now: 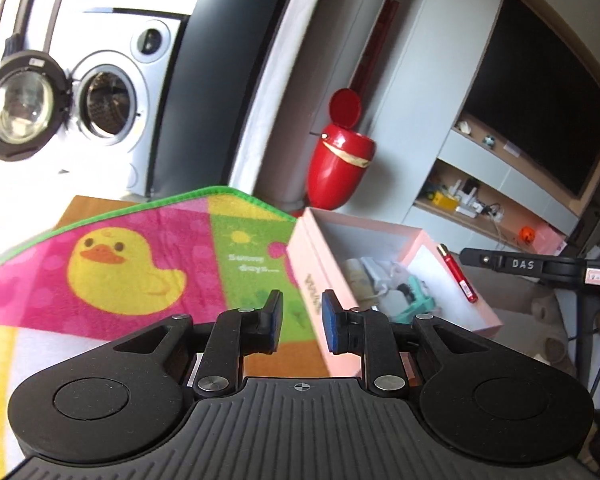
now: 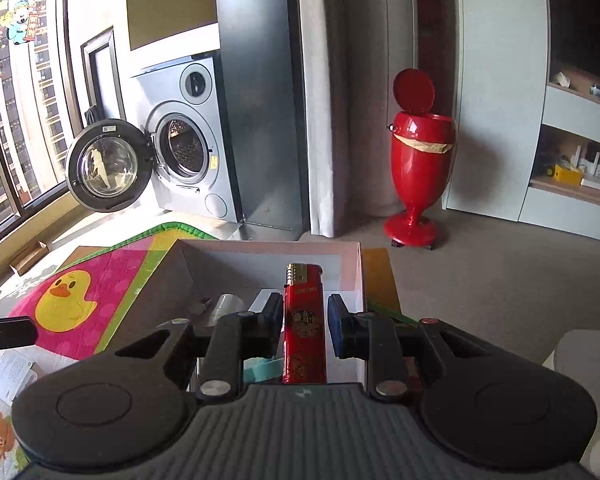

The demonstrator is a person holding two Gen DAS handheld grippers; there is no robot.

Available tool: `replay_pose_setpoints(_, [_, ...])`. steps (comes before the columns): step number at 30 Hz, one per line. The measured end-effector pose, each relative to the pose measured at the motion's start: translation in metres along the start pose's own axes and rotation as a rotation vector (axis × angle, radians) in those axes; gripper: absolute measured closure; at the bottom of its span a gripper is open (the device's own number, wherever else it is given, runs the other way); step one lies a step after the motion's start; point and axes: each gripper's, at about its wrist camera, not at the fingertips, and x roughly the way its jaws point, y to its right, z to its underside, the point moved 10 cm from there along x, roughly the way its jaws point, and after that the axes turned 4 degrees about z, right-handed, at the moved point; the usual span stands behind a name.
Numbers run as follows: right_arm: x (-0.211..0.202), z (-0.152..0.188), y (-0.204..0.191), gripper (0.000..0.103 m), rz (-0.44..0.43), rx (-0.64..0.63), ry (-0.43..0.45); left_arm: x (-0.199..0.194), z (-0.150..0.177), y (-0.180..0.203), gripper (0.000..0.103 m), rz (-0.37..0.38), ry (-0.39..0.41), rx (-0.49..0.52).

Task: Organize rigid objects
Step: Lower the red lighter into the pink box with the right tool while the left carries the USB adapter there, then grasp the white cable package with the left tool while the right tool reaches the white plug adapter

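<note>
The right gripper (image 2: 304,320) has its jaws parted a little wider than the slim red lighter with a gold metal top (image 2: 304,328) standing between them; whether the pads touch it I cannot tell. It hangs over the near right corner of the open pink cardboard box (image 1: 320,276), so the step looks like dropping it in; next, open and withdraw. The left gripper (image 1: 302,322) hovers half open, empty, at the box's left wall, beyond it the duck-print play mat (image 1: 140,264).
</note>
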Motion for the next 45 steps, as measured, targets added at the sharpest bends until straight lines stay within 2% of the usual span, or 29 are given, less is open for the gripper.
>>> replay_pose_setpoints(1, [0.001,0.002,-0.004,0.064,0.005,-0.008,-0.007,-0.008,0.003,-0.013,0.08,-0.044,0.007,-0.004])
replay_pose_setpoints(3, [-0.003,0.011,-0.017,0.057,-0.028,-0.022,-0.016,-0.028,0.009,-0.048,0.08,-0.117,0.014,-0.06])
replay_pose_setpoints(8, [-0.035,0.04,-0.08,0.036,-0.138,-0.156,-0.013,-0.053,0.025,-0.113,0.08,-0.216,0.004,-0.21])
replay_pose_setpoints(11, [-0.049,0.062,-0.122,0.033,-0.223,-0.233,-0.033,-0.057,0.034,-0.124,0.08,-0.178,0.005,-0.264])
replay_pose_setpoints(14, [-0.053,0.088,-0.173,0.032,-0.326,-0.308,-0.088,-0.051,0.046,-0.125,0.08,-0.12,-0.022,-0.309])
replay_pose_setpoints(17, [-0.048,0.104,-0.207,0.033,-0.363,-0.352,-0.123,-0.047,0.058,-0.12,0.08,-0.068,-0.057,-0.323])
replay_pose_setpoints(20, [-0.037,0.108,-0.222,0.033,-0.365,-0.361,-0.129,-0.048,0.067,-0.109,0.079,-0.037,-0.072,-0.313])
replay_pose_setpoints(21, [-0.034,0.108,-0.224,0.036,-0.361,-0.36,-0.132,-0.048,0.069,-0.106,0.079,-0.022,-0.079,-0.306])
replay_pose_setpoints(23, [-0.028,0.11,-0.223,0.059,-0.362,-0.354,-0.162,-0.048,0.073,-0.098,0.079,0.002,-0.09,-0.283])
replay_pose_setpoints(24, [-0.027,0.111,-0.221,0.064,-0.361,-0.349,-0.179,-0.047,0.075,-0.093,0.079,0.012,-0.098,-0.261])
replay_pose_setpoints(25, [-0.03,0.111,-0.217,0.064,-0.362,-0.344,-0.184,-0.047,0.077,-0.089,0.079,0.018,-0.103,-0.242])
replay_pose_setpoints(32, [-0.057,0.127,-0.172,0.064,-0.325,-0.342,-0.177,-0.034,0.09,-0.039,0.076,0.035,-0.178,-0.024])
replay_pose_setpoints(36, [-0.067,0.133,-0.132,0.064,-0.258,-0.297,-0.168,-0.025,0.102,-0.014,0.076,-0.007,-0.215,0.115])
replay_pose_setpoints(39, [-0.071,0.137,-0.105,0.063,-0.196,-0.276,-0.153,-0.022,0.109,0.005,0.076,-0.006,-0.253,0.212])
replay_pose_setpoints(41, [-0.071,0.142,-0.09,0.055,-0.162,-0.257,-0.153,-0.021,0.113,0.016,0.074,0.007,-0.278,0.264])
replay_pose_setpoints(43, [-0.068,0.148,-0.079,0.042,-0.147,-0.229,-0.162,-0.019,0.117,0.026,0.073,0.03,-0.299,0.293])
replay_pose_setpoints(45, [-0.065,0.151,-0.072,0.038,-0.154,-0.179,-0.152,-0.016,0.12,0.032,0.053,0.052,-0.317,0.301])
